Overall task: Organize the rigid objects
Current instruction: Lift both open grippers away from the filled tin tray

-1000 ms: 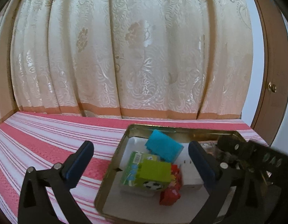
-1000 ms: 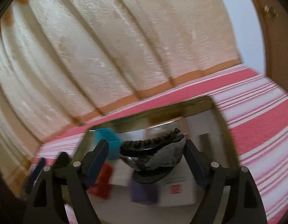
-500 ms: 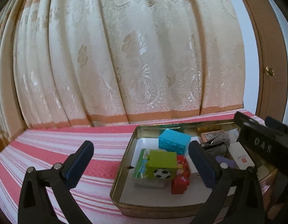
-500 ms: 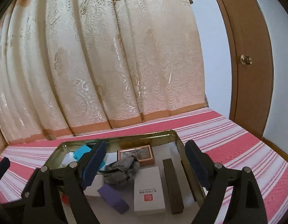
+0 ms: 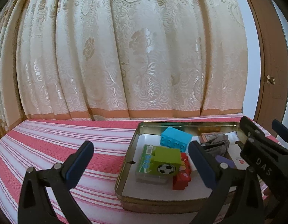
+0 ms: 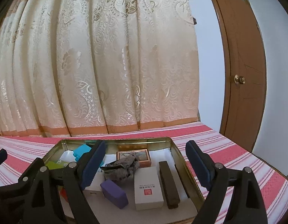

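A gold tin tray sits on the striped cloth. In it lie a crumpled grey-black object, a white box, a purple block, a dark bar and a copper box. My right gripper hovers over the tray's near part, jaws opening, pressing on nothing. The left wrist view shows a blue brick, a green football block and a red block in the tray. My left gripper is open across the tray's left rim and holds nothing.
Pink-and-white striped cloth stretches left of the tray. A cream curtain hangs along the back. A brown door with a knob stands at the right. My right gripper reaches in beside the left one.
The right gripper held the grey-black object over the tray; that object now lies in the tray and the gripper has pulled back and rolled level. The left gripper barely moved.
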### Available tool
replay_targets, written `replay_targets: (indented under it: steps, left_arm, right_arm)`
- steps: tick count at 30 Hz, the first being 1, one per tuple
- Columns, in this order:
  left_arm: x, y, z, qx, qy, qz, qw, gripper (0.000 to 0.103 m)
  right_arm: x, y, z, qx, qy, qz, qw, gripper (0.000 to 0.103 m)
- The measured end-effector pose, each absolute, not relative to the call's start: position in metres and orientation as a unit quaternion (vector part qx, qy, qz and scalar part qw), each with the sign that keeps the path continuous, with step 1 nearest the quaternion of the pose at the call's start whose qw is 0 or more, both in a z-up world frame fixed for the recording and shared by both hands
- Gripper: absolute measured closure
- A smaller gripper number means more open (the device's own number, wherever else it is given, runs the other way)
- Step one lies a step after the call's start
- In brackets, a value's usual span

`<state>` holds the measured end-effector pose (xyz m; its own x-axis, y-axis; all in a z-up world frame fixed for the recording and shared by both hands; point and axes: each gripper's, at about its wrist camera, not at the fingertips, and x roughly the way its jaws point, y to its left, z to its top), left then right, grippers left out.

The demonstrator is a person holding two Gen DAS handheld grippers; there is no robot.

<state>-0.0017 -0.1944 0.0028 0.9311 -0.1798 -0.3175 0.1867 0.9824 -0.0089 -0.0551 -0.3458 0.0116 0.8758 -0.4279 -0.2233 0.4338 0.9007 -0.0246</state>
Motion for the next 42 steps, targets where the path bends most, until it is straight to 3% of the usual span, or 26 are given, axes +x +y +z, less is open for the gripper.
replay_targets:
  steps: [42]
  left_arm:
    - [-0.047,-0.19,0.007,0.035,0.136,-0.114,0.984,0.0]
  right_arm:
    - [-0.112,-0.333,0.011,0.039,0.075,-0.245,0.966,0.012]
